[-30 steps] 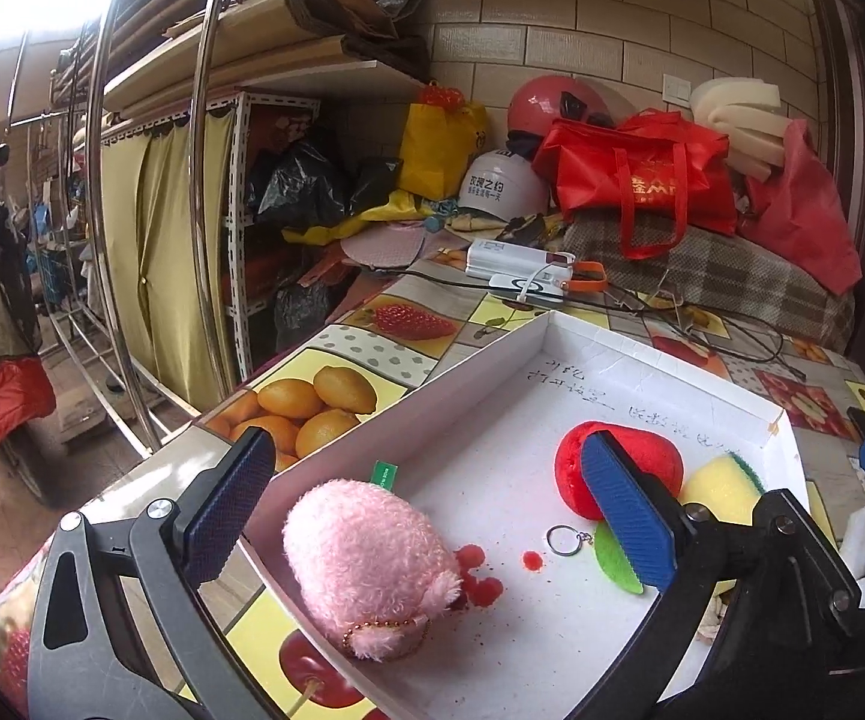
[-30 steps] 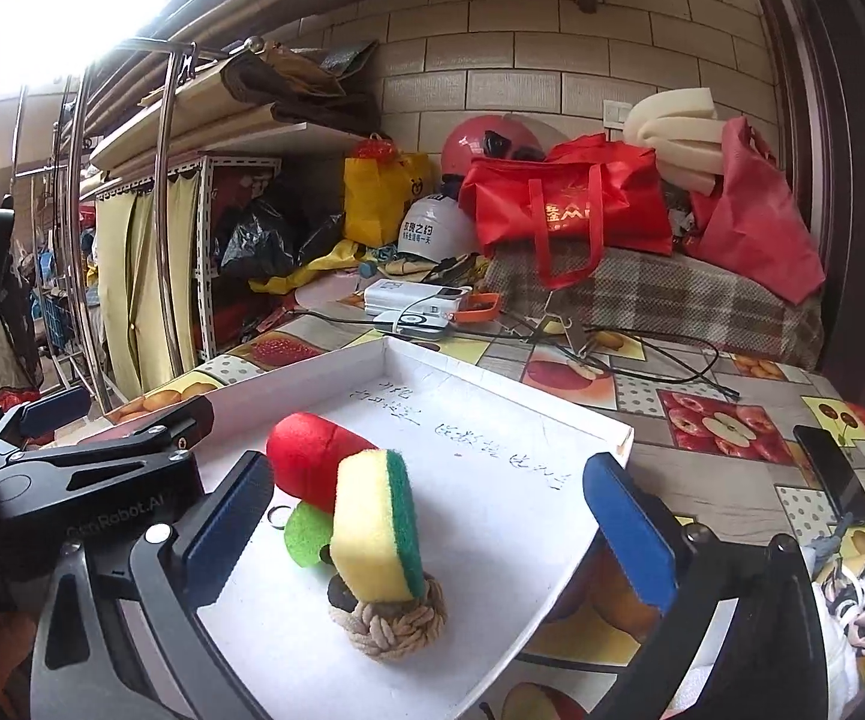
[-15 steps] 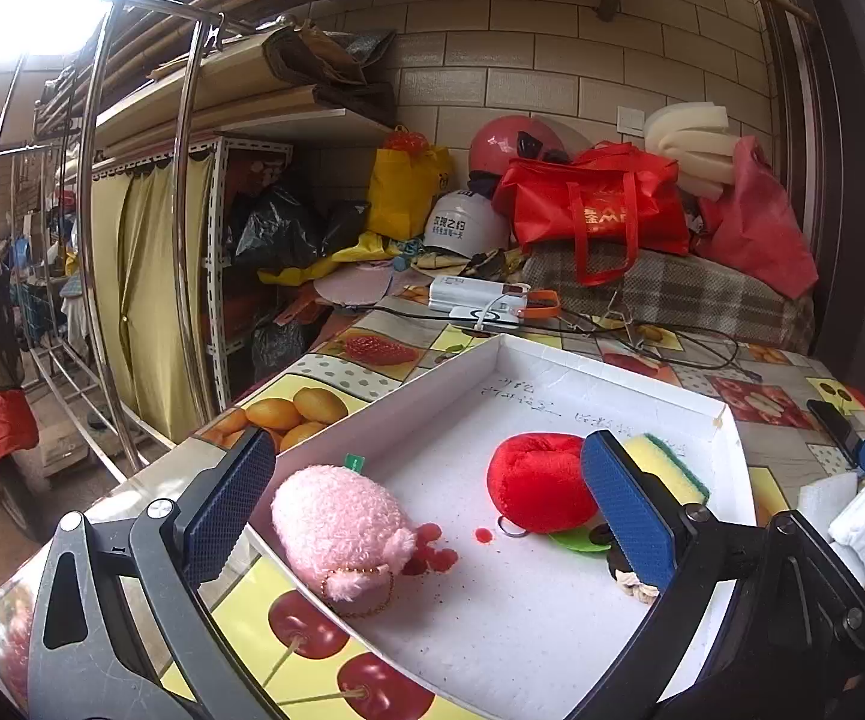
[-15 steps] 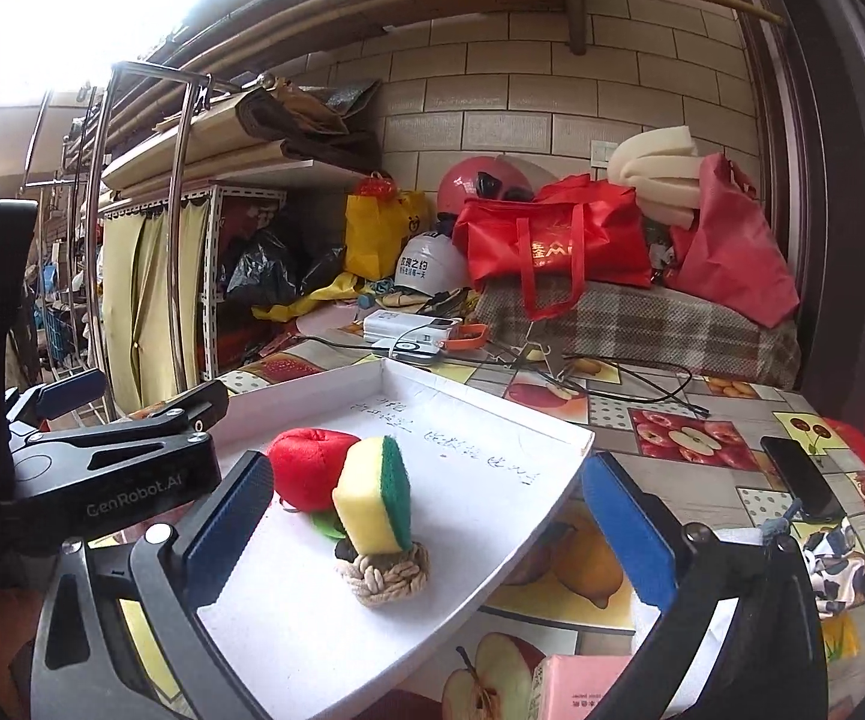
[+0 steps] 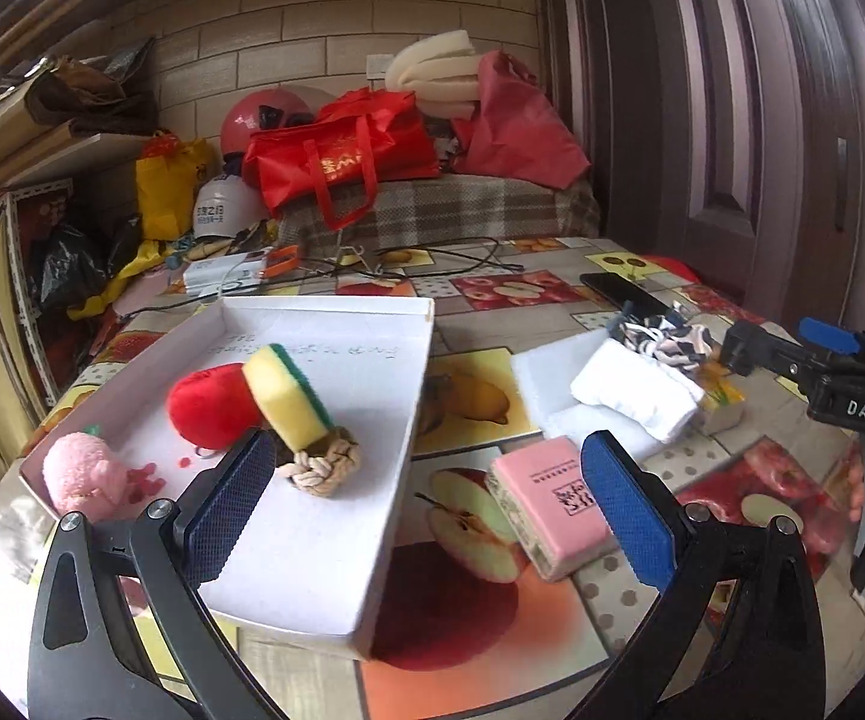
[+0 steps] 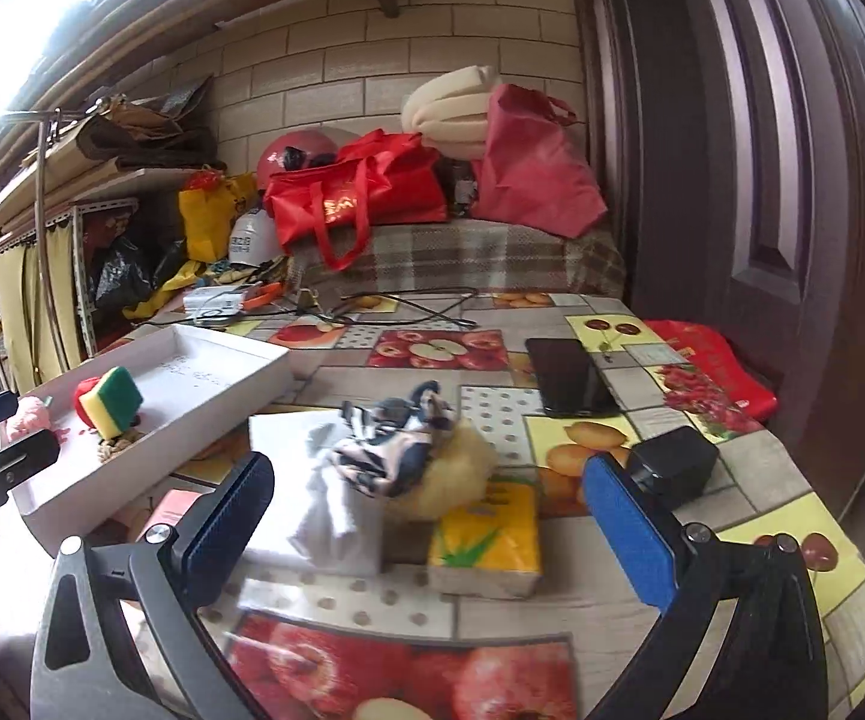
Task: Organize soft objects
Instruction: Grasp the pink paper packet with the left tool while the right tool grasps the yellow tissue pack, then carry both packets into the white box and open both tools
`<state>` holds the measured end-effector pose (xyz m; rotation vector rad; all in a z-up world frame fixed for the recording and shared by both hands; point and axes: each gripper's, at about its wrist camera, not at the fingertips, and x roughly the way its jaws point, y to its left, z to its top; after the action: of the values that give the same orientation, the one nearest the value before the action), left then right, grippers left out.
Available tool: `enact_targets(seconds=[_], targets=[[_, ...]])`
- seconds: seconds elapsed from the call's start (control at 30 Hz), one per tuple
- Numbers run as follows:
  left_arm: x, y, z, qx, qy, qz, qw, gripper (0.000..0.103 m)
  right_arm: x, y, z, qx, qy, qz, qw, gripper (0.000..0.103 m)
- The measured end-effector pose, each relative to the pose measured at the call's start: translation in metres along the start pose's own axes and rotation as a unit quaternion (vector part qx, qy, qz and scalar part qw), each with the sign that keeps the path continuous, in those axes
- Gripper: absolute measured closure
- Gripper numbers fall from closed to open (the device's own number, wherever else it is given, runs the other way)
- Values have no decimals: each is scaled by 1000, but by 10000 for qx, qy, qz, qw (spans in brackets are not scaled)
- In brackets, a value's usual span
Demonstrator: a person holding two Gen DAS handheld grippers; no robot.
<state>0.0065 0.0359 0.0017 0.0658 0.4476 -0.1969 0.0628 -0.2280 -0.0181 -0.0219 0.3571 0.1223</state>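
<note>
Both claws gape empty: left gripper (image 5: 426, 498) hangs over the shallow white cardboard tray's (image 5: 396, 450) right rim; right gripper (image 6: 426, 516) faces a black-and-white patterned cloth (image 6: 393, 447) ahead, between its fingers

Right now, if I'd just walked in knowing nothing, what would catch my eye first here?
Probably the white tray on the fruit-print tablecloth, holding a red plush, a yellow-green sponge leaning on a rope knot, and a pink plush in its corner. Right of the tray lie a pink packet and a white cloth, with bright red bags piled against the brick wall behind.
</note>
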Motion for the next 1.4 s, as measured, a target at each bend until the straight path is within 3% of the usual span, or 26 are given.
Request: enact_targets(seconds=[0.07, 0.17, 0.23, 0.5, 0.6, 0.67, 0.7, 0.77, 0.83, 0.9, 1.0, 1.17, 1.3, 1.4], targets=[[14, -21, 2, 241, 392, -158, 9988, 0, 9, -20, -1, 32, 405, -15, 9992, 0], [39, -42, 2, 381, 993, -52, 9943, 0, 29, -30, -9, 51, 1120, 216, 9935, 1], [48, -45, 1, 287, 1210, -95, 9922, 0, 40, -30, -13, 113, 1429, 309, 9892, 8], [71, -56, -3, 349, 1664, -158, 9853, 0, 60, -6, -17, -314, 1773, 583, 9819, 13], [80, -59, -4, 392, 1853, -213, 9817, 0, 78, -6, -18, -243, 2108, 618, 9753, 23], [83, -61, -5, 434, 1933, -215, 9799, 9, 85, -10, -18, -120, 2228, 612, 9729, 26], [85, -62, -6, 459, 1962, -216, 9793, 12, 84, -11, -18, -79, 2193, 615, 9737, 27], [85, -63, -6, 454, 1985, -303, 9786, 33, 82, -13, -18, -31, 2181, 615, 9740, 35], [84, -61, -6, 405, 1955, -340, 9793, 42, 79, -15, -17, 26, 2126, 612, 9752, 52], [82, -59, -5, 348, 1890, -397, 9806, 51, 76, -19, -16, 121, 2058, 579, 9768, 52], [72, -56, -2, 294, 1640, -370, 9853, 53, 64, -26, -10, 289, 1709, 438, 9839, 52], [47, -56, 4, 344, 979, -274, 9942, 53, 27, -27, -2, 275, 743, 136, 9968, 53], [28, -56, 6, 408, 485, -155, 9979, 53, -2, -24, -1, 211, -62, 45, 9997, 53], [17, -55, 7, 430, 186, -88, 9989, 53, -14, -13, 0, -50, -425, 20, 9991, 53]])
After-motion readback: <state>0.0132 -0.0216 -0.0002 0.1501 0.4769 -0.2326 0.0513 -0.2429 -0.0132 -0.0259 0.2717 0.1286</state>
